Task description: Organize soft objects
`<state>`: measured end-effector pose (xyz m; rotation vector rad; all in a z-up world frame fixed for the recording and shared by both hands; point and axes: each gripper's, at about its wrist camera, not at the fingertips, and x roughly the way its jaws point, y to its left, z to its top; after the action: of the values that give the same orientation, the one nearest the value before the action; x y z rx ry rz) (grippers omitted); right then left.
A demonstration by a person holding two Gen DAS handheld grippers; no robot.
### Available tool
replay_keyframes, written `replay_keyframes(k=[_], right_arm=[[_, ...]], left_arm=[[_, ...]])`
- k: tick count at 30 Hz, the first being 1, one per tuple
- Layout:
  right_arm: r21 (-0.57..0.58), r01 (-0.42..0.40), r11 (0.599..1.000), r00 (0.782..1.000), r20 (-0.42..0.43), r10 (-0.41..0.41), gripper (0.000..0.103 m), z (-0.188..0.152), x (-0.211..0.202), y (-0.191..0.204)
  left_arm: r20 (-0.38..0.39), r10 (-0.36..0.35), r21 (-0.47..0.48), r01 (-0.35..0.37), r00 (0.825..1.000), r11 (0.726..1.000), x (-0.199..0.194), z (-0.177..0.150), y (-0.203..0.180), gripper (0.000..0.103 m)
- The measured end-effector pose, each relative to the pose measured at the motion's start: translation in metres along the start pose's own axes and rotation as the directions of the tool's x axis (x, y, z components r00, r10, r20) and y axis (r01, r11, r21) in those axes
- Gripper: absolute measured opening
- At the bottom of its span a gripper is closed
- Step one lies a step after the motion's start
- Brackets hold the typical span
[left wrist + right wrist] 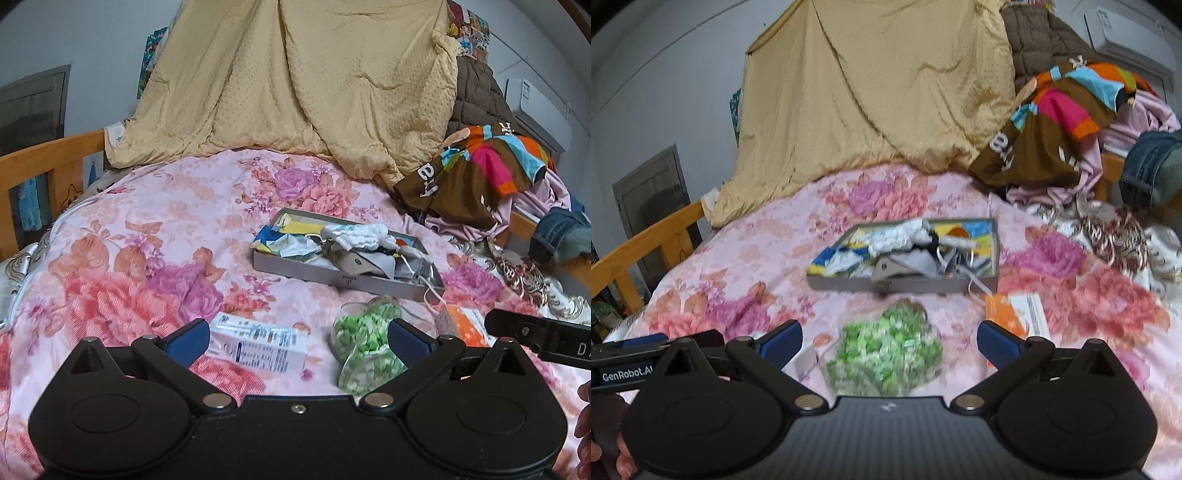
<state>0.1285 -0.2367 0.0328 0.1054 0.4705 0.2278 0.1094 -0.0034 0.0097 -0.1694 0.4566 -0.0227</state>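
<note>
- Left gripper (297, 341): held low over the floral quilt (147, 236), pointing toward the far end of the bed. Jaws spread wide, gripping nothing. A white carton (258, 341) lies on the quilt between the fingers, nearer the left one; not touched.
- Bag (364, 345) of green pieces: clear, lying on the quilt just inside the left gripper's right finger. In the right wrist view the same bag (886, 350) sits centred between that gripper's fingers; blurred there.
- Tray (332, 275): grey, shallow, on the quilt beyond carton and bag. It holds a jumble of cloth, a white knit piece (354, 234) and a cord hanging over the near edge.
- Right gripper (888, 341): level with the left one, just beside it, same heading. Jaws wide apart, empty; bag below, contact cannot be told.
- Orange packet (1015, 314): flat on the quilt, just right of the bag, near the tray's corner.
- Far right: heap of clothes (1067, 122) against a yellow blanket (868, 92).
</note>
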Motion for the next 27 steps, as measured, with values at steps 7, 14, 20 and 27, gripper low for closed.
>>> replay_keyframes(k=[7,14,20,27], right_arm=[[-0.006,0.026,1.000,0.999,-0.038,-0.026,0.103,-0.013,-0.006,0.002],[-0.014,0.035,0.999,0.998,-0.045,-0.036,0.103,-0.020,-0.013,0.003],[-0.020,0.042,0.999,0.998,-0.047,-0.043,0.103,-0.021,-0.015,0.003],[-0.018,0.043,0.999,0.997,-0.065,-0.045,0.103,-0.023,-0.015,0.002]], left_arm=[[-0.016,0.009,0.011,-0.009,1.000,1.000,-0.009,-0.012,-0.002,0.102],[-0.037,0.020,0.019,-0.019,0.999,1.000,-0.011,-0.019,-0.001,0.102],[-0.045,0.026,0.026,-0.025,0.999,0.999,-0.012,-0.021,-0.002,0.102],[-0.055,0.031,0.035,-0.029,0.998,0.999,-0.013,-0.024,-0.002,0.102]])
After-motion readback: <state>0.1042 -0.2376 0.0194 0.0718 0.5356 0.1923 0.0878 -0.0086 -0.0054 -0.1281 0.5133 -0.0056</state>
